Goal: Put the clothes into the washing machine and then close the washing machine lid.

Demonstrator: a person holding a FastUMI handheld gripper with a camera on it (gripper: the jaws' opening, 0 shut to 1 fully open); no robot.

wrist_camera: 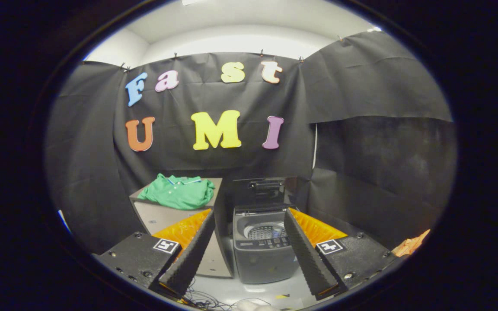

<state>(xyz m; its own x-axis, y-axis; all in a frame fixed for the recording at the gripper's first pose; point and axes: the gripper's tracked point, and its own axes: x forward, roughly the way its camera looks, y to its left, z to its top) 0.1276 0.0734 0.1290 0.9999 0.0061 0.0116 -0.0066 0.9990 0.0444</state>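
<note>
A green shirt [177, 192] lies crumpled on a low table [162, 216], beyond my left finger. To its right stands a small grey top-loading washing machine [263, 252] with its dark lid [266, 190] raised upright at the back, so the perforated drum [266, 231] shows. The machine stands straight ahead, seen between my fingers. My gripper [249, 220] is open, with nothing between its fingers, and hangs well short of both the shirt and the machine.
Black cloth walls close the booth behind and on both sides. Cables [208, 298] lie on the pale floor in front of the machine. A bit of orange cloth [411, 246] shows low at the far right.
</note>
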